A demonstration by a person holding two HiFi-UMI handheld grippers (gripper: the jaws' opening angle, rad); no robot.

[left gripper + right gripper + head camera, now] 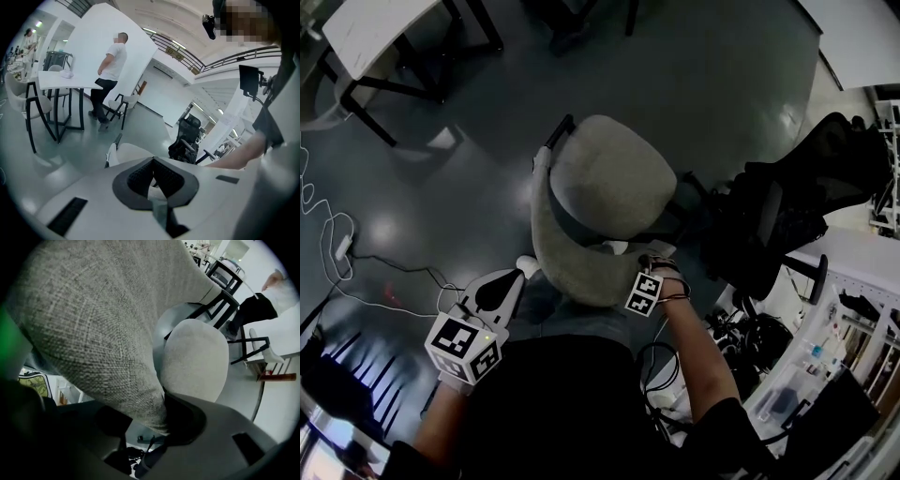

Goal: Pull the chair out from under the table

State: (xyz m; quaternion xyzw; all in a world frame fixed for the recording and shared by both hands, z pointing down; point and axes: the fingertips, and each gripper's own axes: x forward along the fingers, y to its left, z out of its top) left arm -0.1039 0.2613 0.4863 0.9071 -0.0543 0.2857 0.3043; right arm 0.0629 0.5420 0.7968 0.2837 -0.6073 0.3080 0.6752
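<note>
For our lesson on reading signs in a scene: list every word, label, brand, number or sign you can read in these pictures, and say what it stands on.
No readable text in any view.
Left marker cube: black-and-white square patterns only, no letters.
Right marker cube: the same kind of pattern, no letters.
Shelf clutter: any print is too small to read.
Chair: plain grey fabric, no label visible.

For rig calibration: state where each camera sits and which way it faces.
Head view: on the head, facing steeply down at the chair; arms, left gripper, right gripper show.
Left gripper view: on that gripper, facing across the room at a table; its shut jaws show.
Right gripper view: on that gripper, facing down; its jaws clamp the chair's back.
Shared: all show the chair.
</note>
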